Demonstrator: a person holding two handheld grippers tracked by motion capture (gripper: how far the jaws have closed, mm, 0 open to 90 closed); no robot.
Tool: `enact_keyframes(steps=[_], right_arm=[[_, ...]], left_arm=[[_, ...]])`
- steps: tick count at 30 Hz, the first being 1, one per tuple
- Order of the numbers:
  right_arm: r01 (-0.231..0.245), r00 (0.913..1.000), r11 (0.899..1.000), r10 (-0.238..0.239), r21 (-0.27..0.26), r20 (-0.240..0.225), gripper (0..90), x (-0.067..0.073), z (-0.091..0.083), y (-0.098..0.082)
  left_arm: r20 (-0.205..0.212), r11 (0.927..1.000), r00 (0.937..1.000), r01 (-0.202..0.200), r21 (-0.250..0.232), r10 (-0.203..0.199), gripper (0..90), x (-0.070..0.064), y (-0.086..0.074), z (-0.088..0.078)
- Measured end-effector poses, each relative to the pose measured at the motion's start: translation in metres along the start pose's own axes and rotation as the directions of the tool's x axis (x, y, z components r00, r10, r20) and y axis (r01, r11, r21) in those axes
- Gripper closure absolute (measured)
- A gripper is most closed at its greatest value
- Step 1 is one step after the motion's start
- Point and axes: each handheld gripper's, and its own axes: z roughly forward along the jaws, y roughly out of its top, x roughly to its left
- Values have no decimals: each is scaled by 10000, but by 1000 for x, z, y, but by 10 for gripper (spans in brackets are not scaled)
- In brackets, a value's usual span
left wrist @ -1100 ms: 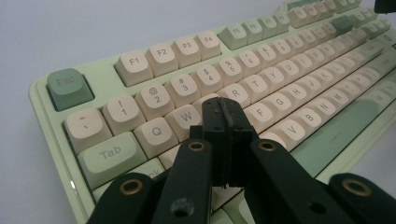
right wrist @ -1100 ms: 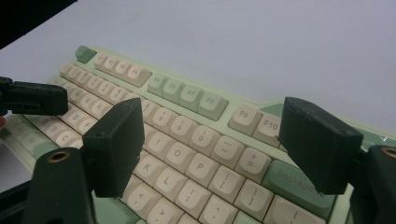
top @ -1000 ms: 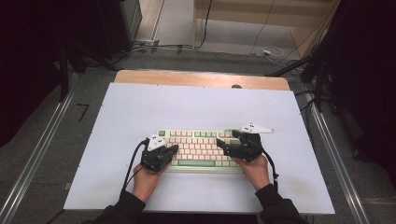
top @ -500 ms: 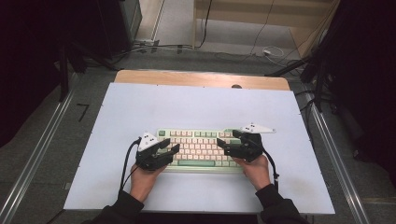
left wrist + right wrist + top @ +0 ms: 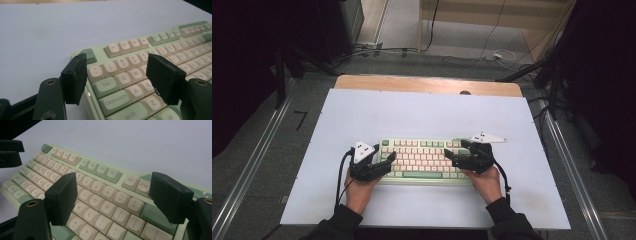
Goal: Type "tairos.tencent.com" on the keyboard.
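A mint-green keyboard [image 5: 427, 157] with cream keys lies on the white table top, near the front edge. My left gripper [image 5: 389, 161] hovers over its left end and points right. Its jaws have just been opening and now stand wide apart above the Tab and number keys [image 5: 116, 57], with nothing between them. My right gripper [image 5: 450, 158] hovers over the keyboard's right end and points left. It is open too, with its jaws spread above the keys around P and Backspace [image 5: 113, 177]. The keyboard [image 5: 100, 195] rests flat, and neither gripper holds it.
The white table top [image 5: 427, 112] spreads wide behind and beside the keyboard, with a wooden strip [image 5: 427, 85] along its far edge. Metal rails [image 5: 572, 165] run along both sides. Cables [image 5: 497, 52] lie on the floor beyond.
The left gripper's jaws went from shut to wide open, and that hand drew back a little to the left along the keyboard. The right gripper and the keyboard stayed still.
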Motion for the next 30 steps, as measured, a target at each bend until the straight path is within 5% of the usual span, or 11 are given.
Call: enact_keyframes(steps=[15,30], right_arm=[[57,10000,10000,-57,31,35,253,2,-1,-2],[369,9986,9987,-355,-339,402,550,6,-8,-11]], left_arm=[[-185,9999,9997,132,-13,-132,341,5,0,-2],[-177,9999,9998,80,-94,-81,341,4,1,-4]])
